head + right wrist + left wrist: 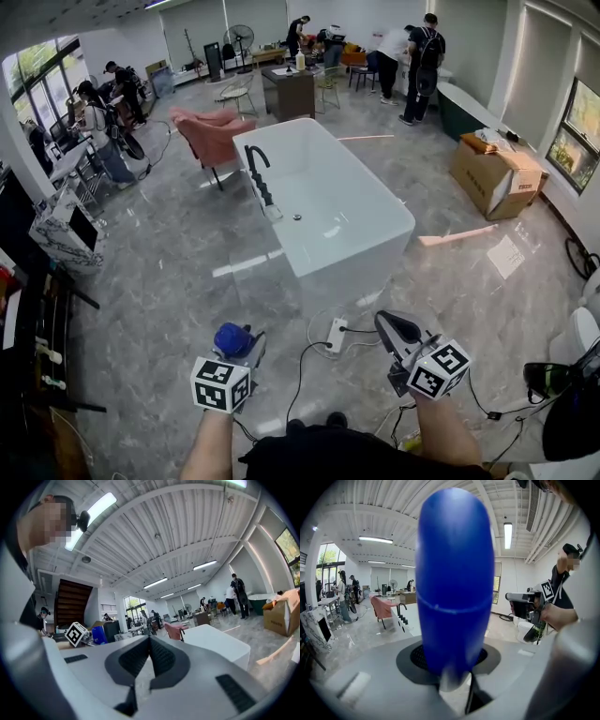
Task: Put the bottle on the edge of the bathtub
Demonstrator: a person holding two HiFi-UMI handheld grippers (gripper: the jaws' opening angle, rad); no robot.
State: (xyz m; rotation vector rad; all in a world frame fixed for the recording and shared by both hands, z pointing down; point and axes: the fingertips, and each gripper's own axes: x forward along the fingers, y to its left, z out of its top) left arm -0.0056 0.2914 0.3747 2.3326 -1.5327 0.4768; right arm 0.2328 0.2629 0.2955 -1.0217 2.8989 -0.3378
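Note:
A blue bottle (232, 339) stands between the jaws of my left gripper (244, 349), low in the head view over the grey floor. In the left gripper view the bottle (454, 583) fills the middle, and the left gripper (454, 670) is shut on its lower part. My right gripper (394, 328) is held beside it at the right with nothing in it. Its dark pads meet, so the right gripper (149, 639) is shut. The white bathtub (403, 220) with a black faucet (260, 173) stands a step ahead of both grippers, its near end towards me.
A white power strip (336, 335) and black cables lie on the floor between me and the tub. A pink armchair (211, 131) stands behind the tub, a cardboard box (497, 173) at right, a white toilet (586, 328) at the far right. Several people work at the back and left.

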